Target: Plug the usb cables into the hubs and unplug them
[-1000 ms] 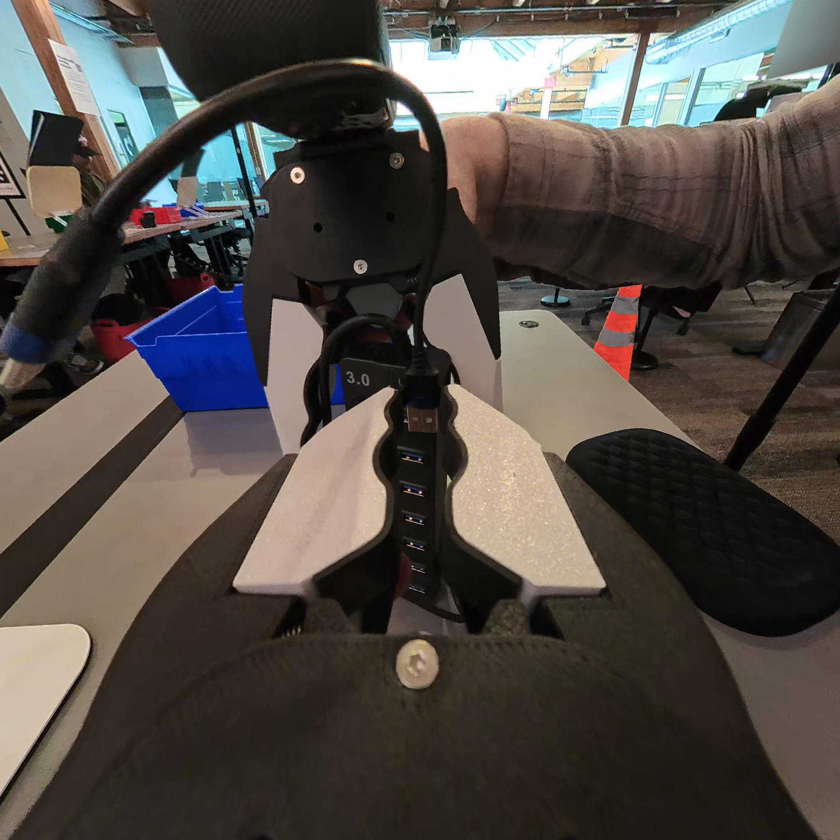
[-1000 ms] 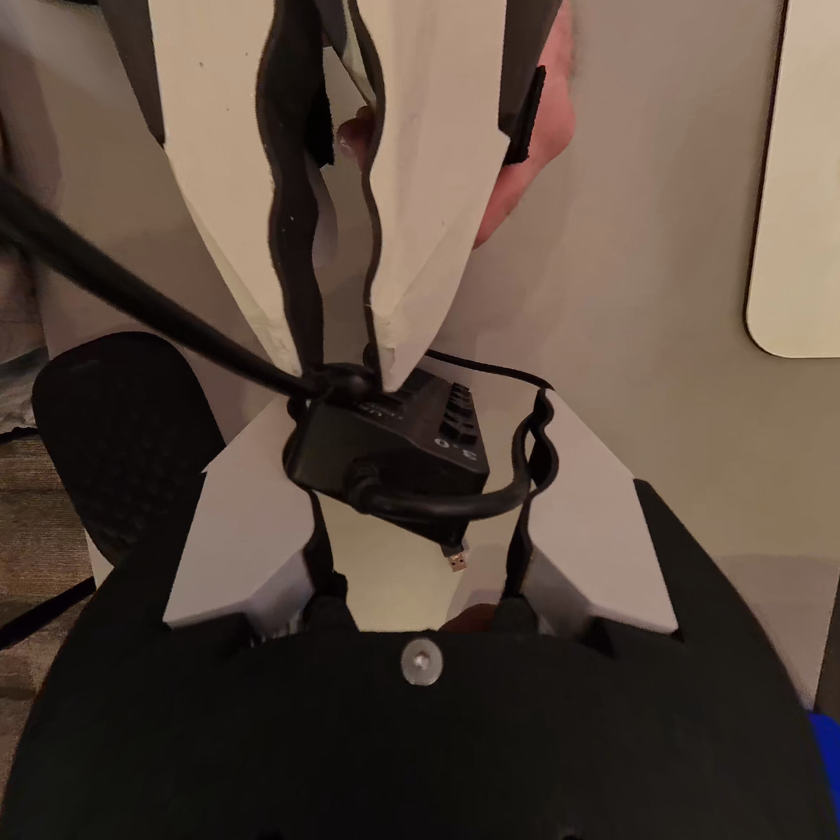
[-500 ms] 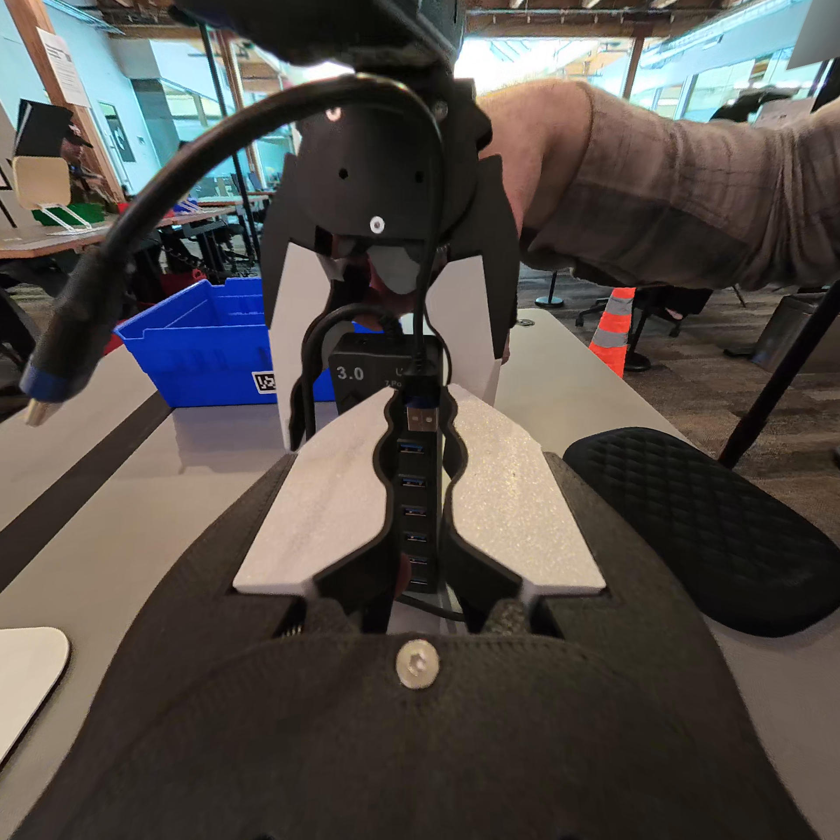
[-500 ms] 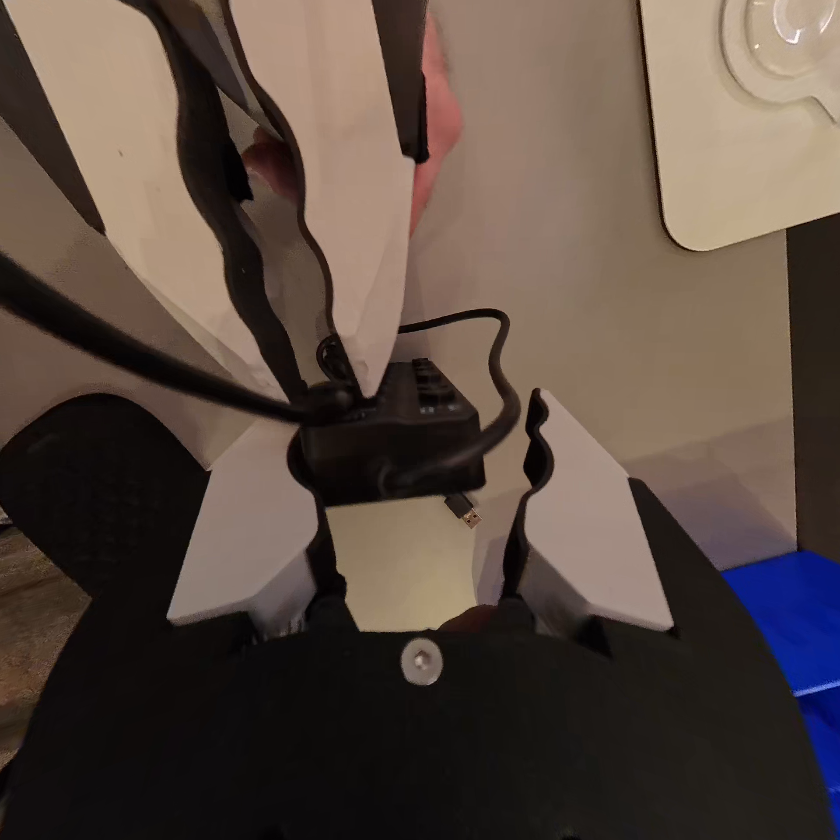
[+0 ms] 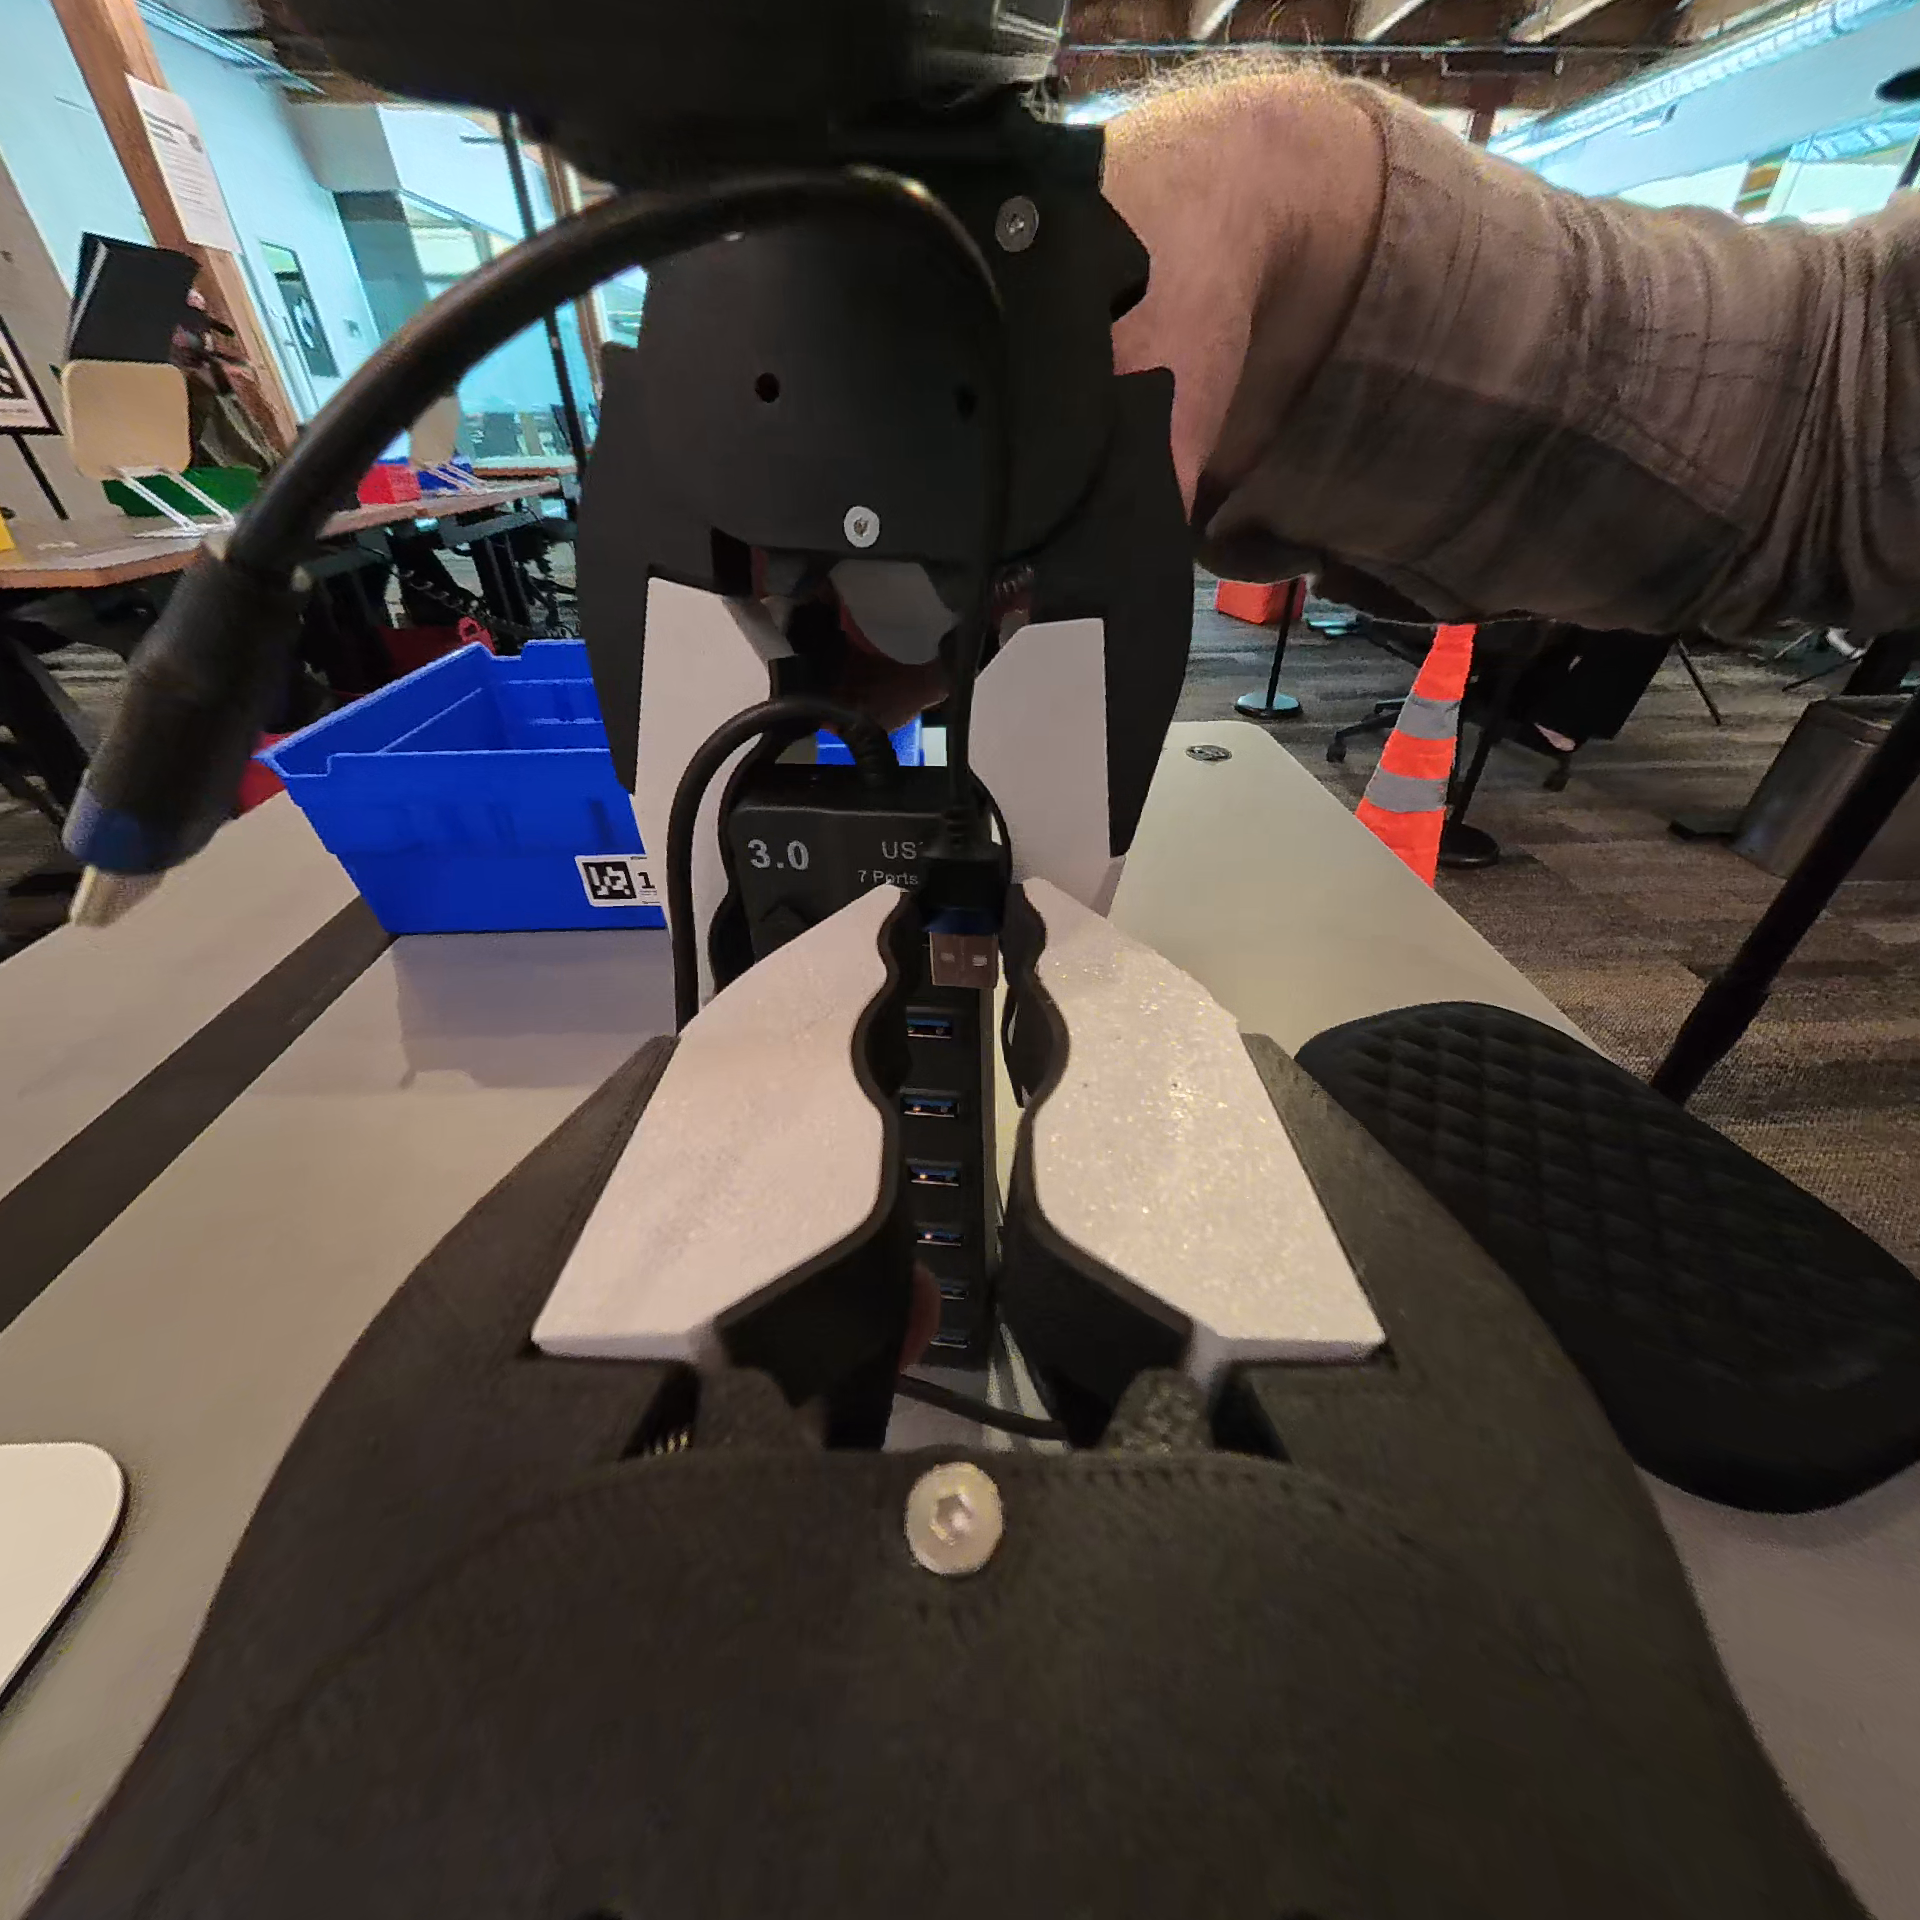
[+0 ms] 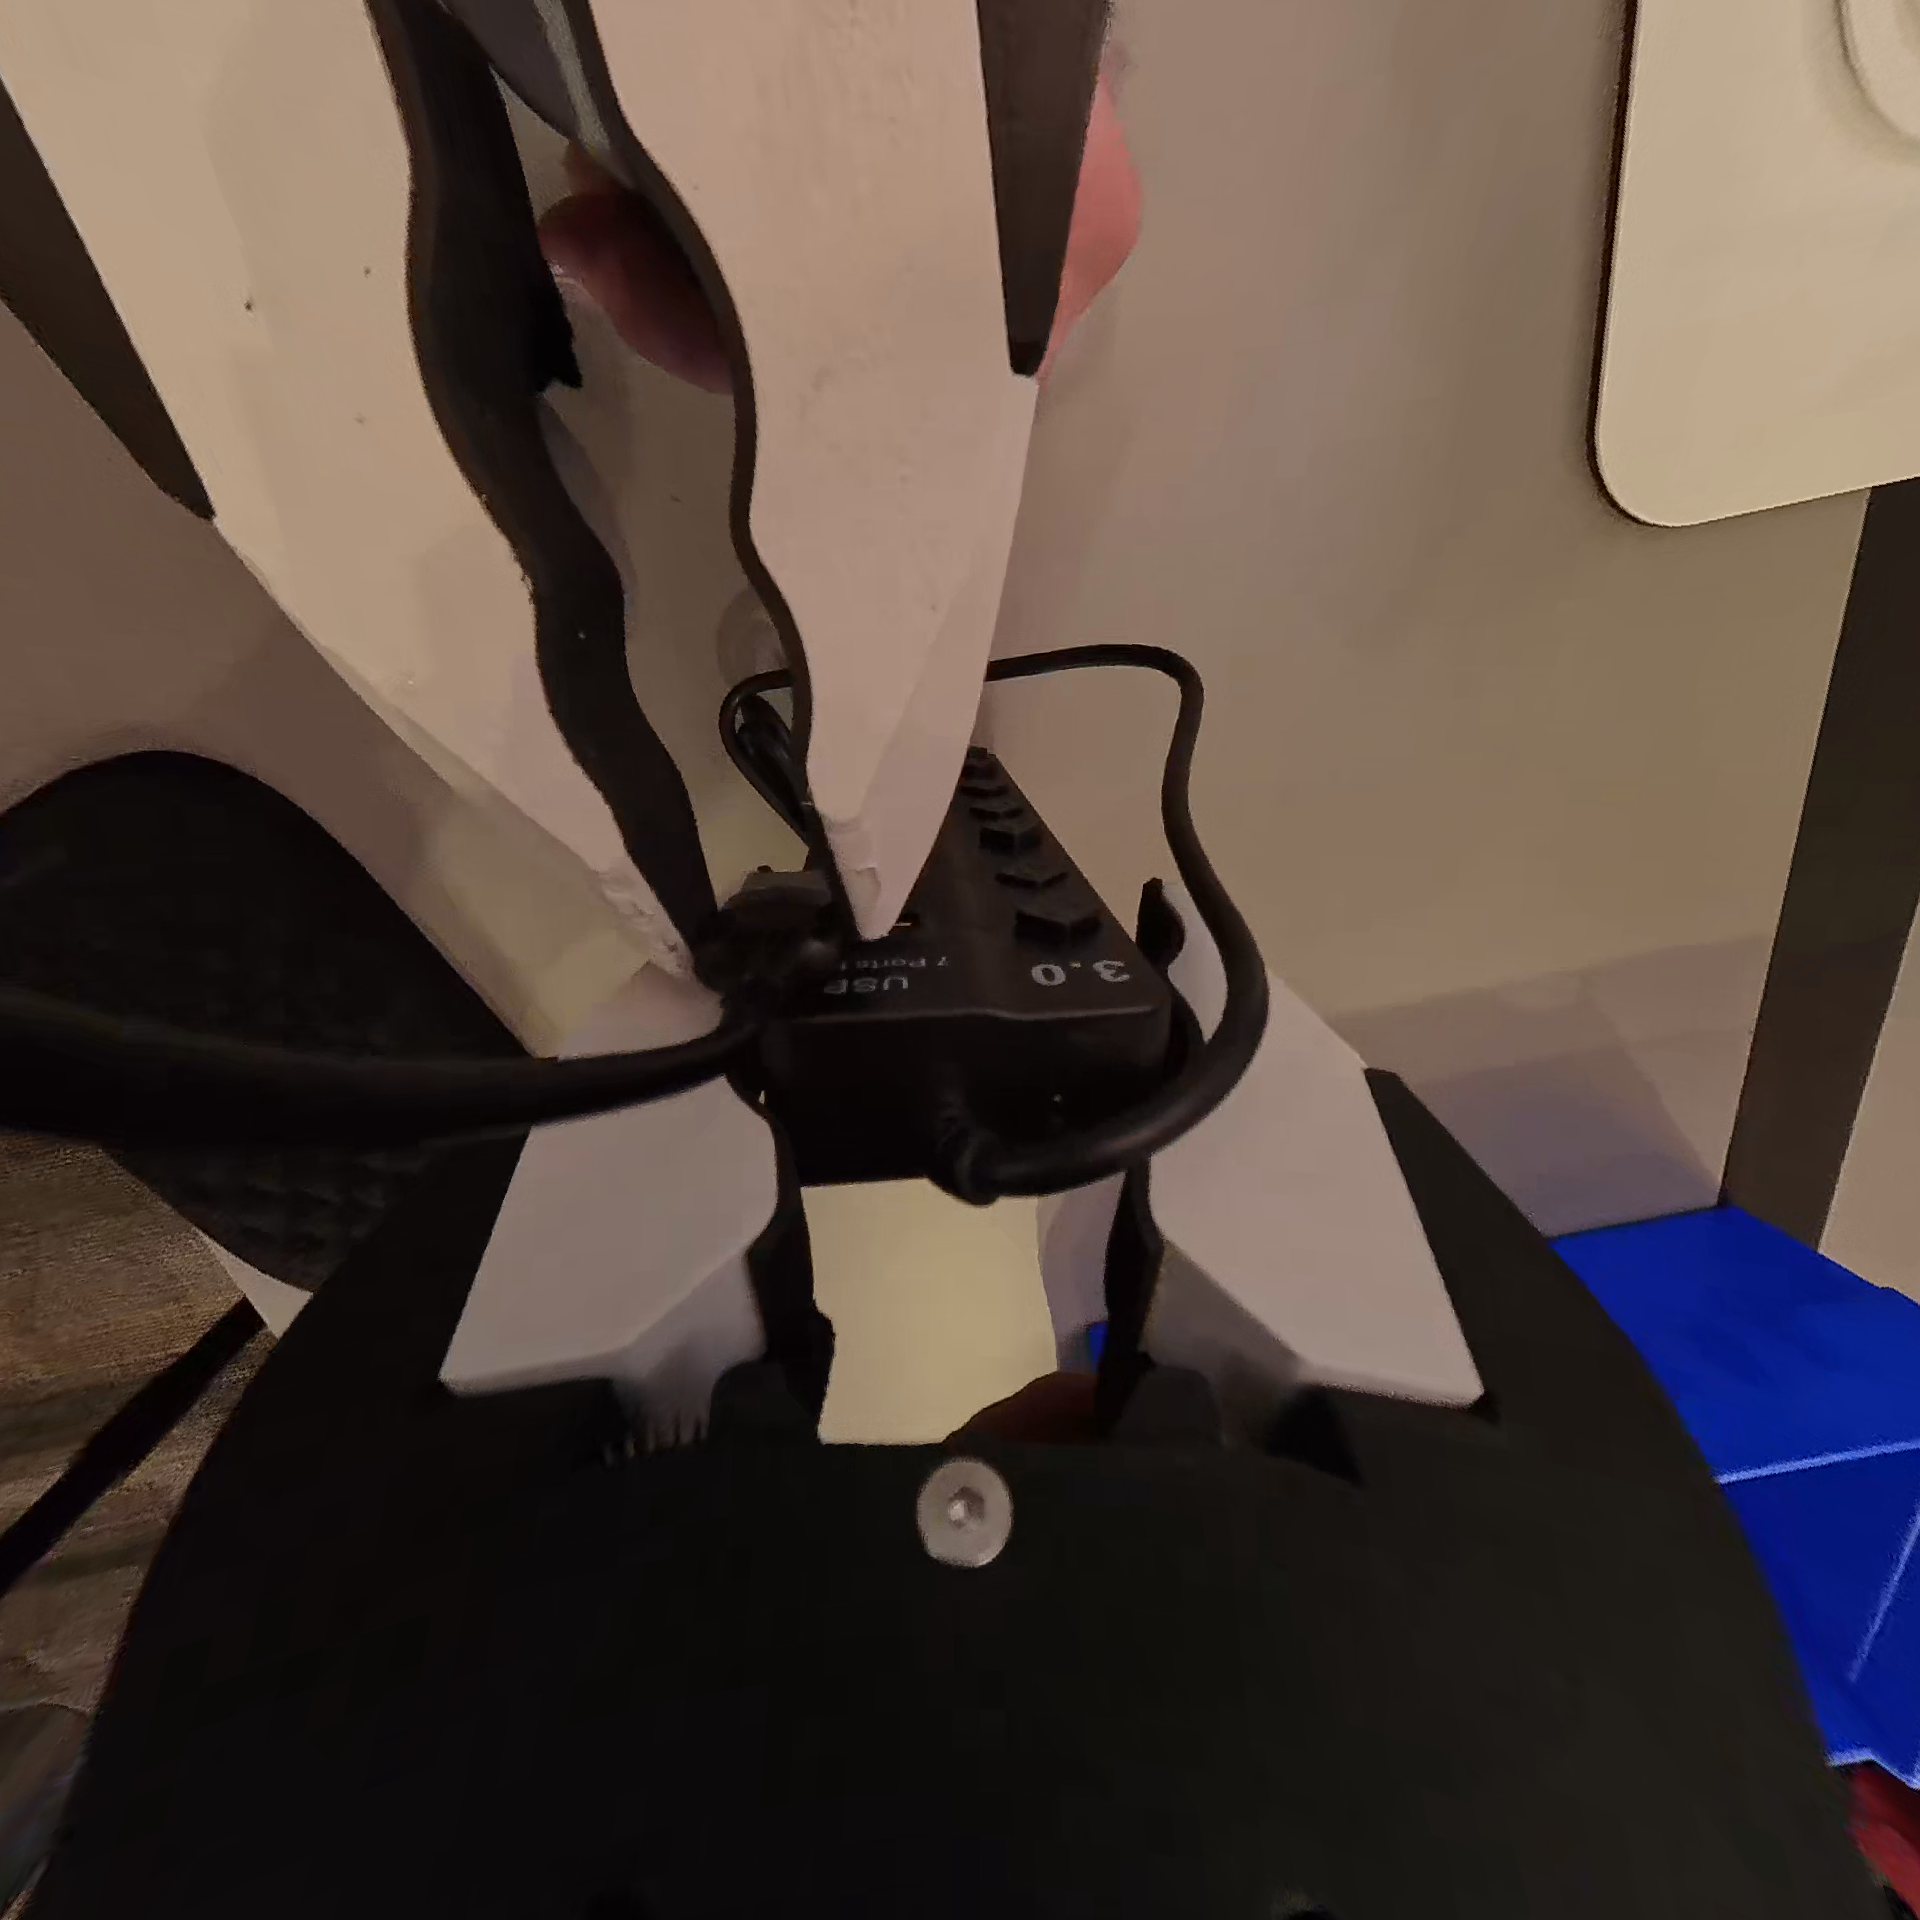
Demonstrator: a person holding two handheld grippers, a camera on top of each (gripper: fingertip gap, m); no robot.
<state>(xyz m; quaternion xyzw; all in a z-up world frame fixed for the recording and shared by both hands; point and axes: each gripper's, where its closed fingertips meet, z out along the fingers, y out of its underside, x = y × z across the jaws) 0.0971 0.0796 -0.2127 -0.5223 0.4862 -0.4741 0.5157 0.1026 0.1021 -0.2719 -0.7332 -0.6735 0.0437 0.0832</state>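
Observation:
A black USB hub [image 5: 790, 857] with a row of blue ports lies over the grey table [image 5: 260, 1143]. My right gripper [image 5: 883, 831] reaches in from the far side and is shut on the hub's end; in the right wrist view the hub [image 6: 987, 1049] sits clamped between the right gripper's [image 6: 935, 1039] white fingers. My left gripper [image 5: 961, 925] is shut on a black USB plug [image 5: 961, 951]. Its bare metal tip sits over the first port. In the right wrist view the left gripper [image 6: 769, 925] comes from above with the plug [image 6: 764, 920]. The plug's cable [image 5: 436, 312] arcs up and left.
A blue bin [image 5: 468, 790] stands behind the hub and also shows in the right wrist view [image 6: 1766, 1403]. A black quilted chair seat [image 5: 1610, 1226] is at the table's right edge. A white board [image 5: 42, 1538] lies near left. A sleeved arm [image 5: 1507, 364] holds the right gripper. An orange cone [image 5: 1413, 748] stands on the floor. About 6 cm separates my left fingertips from my right.
My right gripper's jaws have closed in onto the hub and it has risen and tilted. My left gripper still holds the plug at the first port.

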